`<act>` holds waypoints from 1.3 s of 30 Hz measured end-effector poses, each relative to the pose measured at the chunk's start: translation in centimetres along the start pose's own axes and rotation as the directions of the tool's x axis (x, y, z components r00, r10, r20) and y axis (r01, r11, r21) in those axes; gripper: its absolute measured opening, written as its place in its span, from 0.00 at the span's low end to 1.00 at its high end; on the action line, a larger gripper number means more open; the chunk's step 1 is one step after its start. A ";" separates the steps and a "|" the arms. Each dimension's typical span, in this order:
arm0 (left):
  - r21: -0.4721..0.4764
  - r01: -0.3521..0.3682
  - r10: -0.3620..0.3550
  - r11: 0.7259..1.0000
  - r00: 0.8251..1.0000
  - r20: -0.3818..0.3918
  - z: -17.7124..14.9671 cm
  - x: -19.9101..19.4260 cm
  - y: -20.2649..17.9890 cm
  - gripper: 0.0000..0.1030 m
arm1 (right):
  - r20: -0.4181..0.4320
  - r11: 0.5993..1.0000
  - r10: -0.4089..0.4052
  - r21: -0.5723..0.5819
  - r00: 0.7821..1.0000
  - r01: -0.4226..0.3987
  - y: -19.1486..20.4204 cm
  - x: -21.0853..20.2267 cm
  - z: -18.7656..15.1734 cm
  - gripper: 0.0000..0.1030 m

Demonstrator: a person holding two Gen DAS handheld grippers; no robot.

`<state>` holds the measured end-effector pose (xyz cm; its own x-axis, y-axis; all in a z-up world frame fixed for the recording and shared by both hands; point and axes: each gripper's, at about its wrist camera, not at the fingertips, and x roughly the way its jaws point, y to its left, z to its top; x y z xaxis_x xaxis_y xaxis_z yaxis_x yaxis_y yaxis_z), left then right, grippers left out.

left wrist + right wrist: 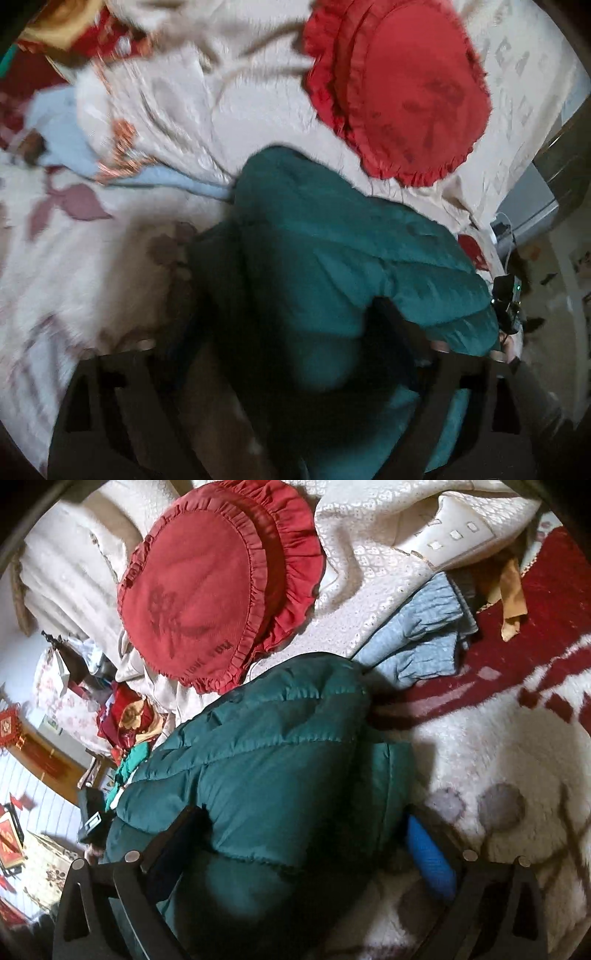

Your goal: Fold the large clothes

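Green jacket (266, 757) bunched on blanket (498, 746) (grippers wide).

Teal jacket (280, 746): quilted puffy cloth, slight sheen. Red cushion (195, 602): matt cloth, ruffled edge. Blanket (517, 775): fluffy, fleecy pile. Cream bedspread (369, 590): textured woven cloth. Hand-held gripper fingers (173, 834): matt black plastic, metal bolt heads.

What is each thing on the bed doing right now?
Green puffy jacket: bunched up on the blanket, between both grippers' open jaws.
Red frilly cushion: lying flat beyond the jacket.
Light blue garment: crumpled beside the jacket.
Left gripper: open.
Right gripper: open.
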<state>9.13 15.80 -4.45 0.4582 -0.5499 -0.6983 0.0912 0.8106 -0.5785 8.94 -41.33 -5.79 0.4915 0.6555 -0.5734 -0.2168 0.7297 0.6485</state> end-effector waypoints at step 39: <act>0.227 -0.099 0.063 0.969 0.985 0.162 -8.3 -10.8 -12.6 0.22 | 0.148 0.956 -0.151 -0.229 0.977 0.183 12.6 -15.1 -6.9 0.28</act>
<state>-4.28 9.85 6.85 0.6001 -0.4582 -0.6557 0.2436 0.8854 -0.3958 -7.04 -40.64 7.56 0.6379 0.5015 -0.5844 -0.3107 0.8620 0.4006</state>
